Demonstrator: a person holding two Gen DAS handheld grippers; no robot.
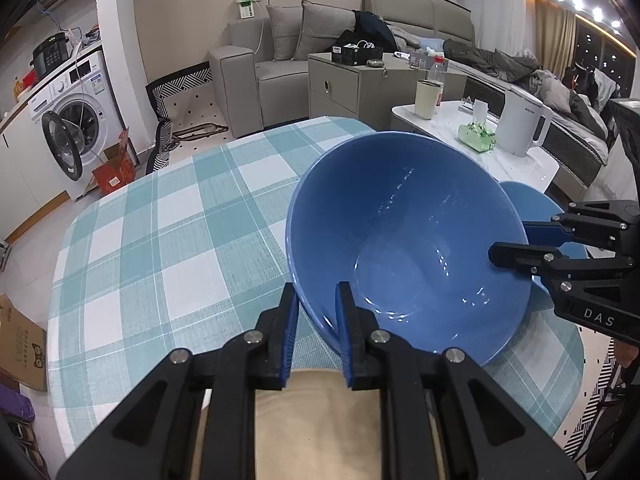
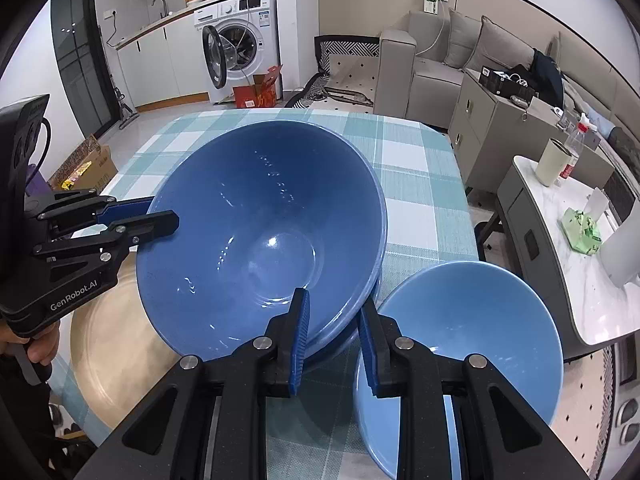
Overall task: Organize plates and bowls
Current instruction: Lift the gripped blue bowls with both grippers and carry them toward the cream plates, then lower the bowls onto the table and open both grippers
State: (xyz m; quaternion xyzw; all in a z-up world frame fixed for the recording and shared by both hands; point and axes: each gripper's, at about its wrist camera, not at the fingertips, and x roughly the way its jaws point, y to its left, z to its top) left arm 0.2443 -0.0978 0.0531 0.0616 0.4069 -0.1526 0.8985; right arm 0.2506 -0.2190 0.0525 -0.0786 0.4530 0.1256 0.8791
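A large blue bowl point(image 1: 404, 240) point(image 2: 260, 240) is tilted above the checked table. My left gripper point(image 1: 318, 296) straddles its near rim, one finger inside and one outside. My right gripper point(image 2: 334, 308) straddles the opposite rim the same way; it also shows in the left wrist view point(image 1: 508, 240). The left gripper shows in the right wrist view point(image 2: 164, 212). A smaller light-blue bowl point(image 2: 480, 332) sits on the table under my right gripper. A beige plate point(image 2: 116, 340) point(image 1: 316, 420) lies below my left gripper.
The table with a teal checked cloth point(image 1: 160, 240) ends close on all sides. A white side table point(image 1: 520, 160) with a kettle, tissue pack and cup stands at the right. A sofa, cabinet and washing machine stand beyond.
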